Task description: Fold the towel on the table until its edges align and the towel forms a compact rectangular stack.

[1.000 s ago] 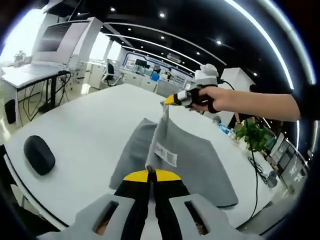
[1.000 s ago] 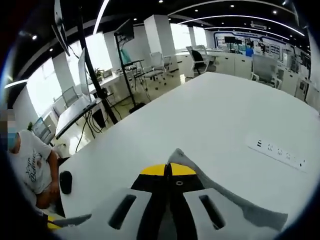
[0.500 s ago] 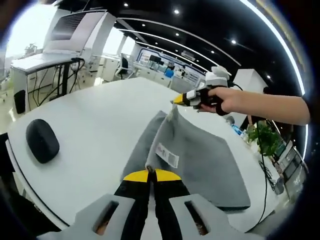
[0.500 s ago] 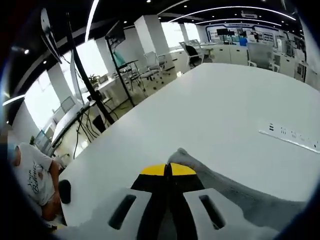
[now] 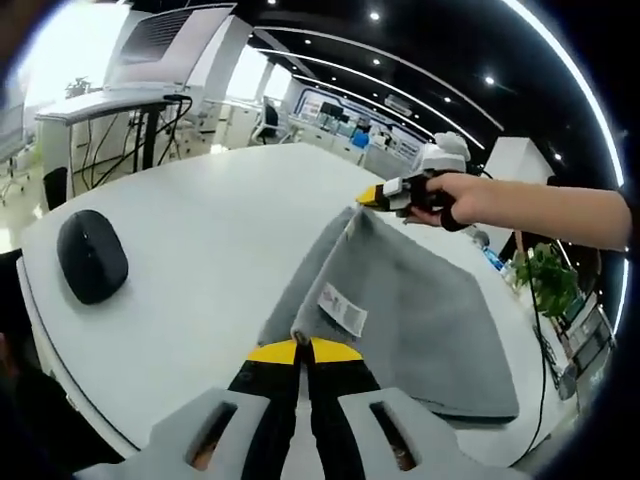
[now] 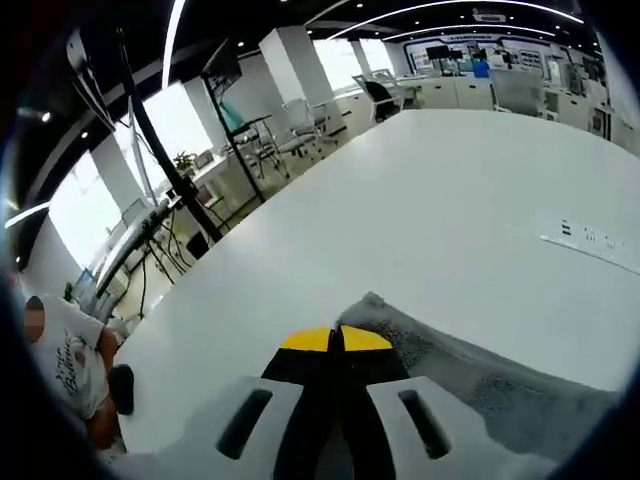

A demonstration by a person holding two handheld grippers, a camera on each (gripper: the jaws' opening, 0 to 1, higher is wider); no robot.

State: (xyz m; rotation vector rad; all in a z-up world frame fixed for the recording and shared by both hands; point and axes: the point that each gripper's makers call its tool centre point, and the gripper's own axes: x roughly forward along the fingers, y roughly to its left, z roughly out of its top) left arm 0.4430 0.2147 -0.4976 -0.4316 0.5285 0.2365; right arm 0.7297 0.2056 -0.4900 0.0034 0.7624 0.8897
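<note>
L to R across my left gripper view: a dark mouse (image 5: 92, 257) sits on the white bench (image 5: 200, 230), well apart from the towel (image 5: 420, 320). The grey towel lies partly on the bench, its near edge lifted between my two claws. My left claw (image 5: 303, 346) is pinched closed on the near corner, right by the white label (image 5: 343, 307). My right claw (image 5: 378, 196) is held out further away, closed on the other corner of the same edge.

In my right gripper view the right claw (image 6: 337, 340) has its yellow tips together w/ grey towel (image 6: 470, 370) bunched under and beside them. The bench (image 6: 440, 200) runs off ahead, a power strip (image 6: 590, 238) at right.

What could go wrong, as I judge it:
- Edge between claws isn't taut, it sags. If I carry it over like that, the fold lands crooked & edges won't line up.
- Moving one claw faster than the other would skew the fold.
- Grip on each corner looks shallow; a quick pull could slip cloth out & drop the edge mid-fold.
- Dragging instead of lifting could slide the whole towel toward the bench edge or bunch the lower layer.
</note>
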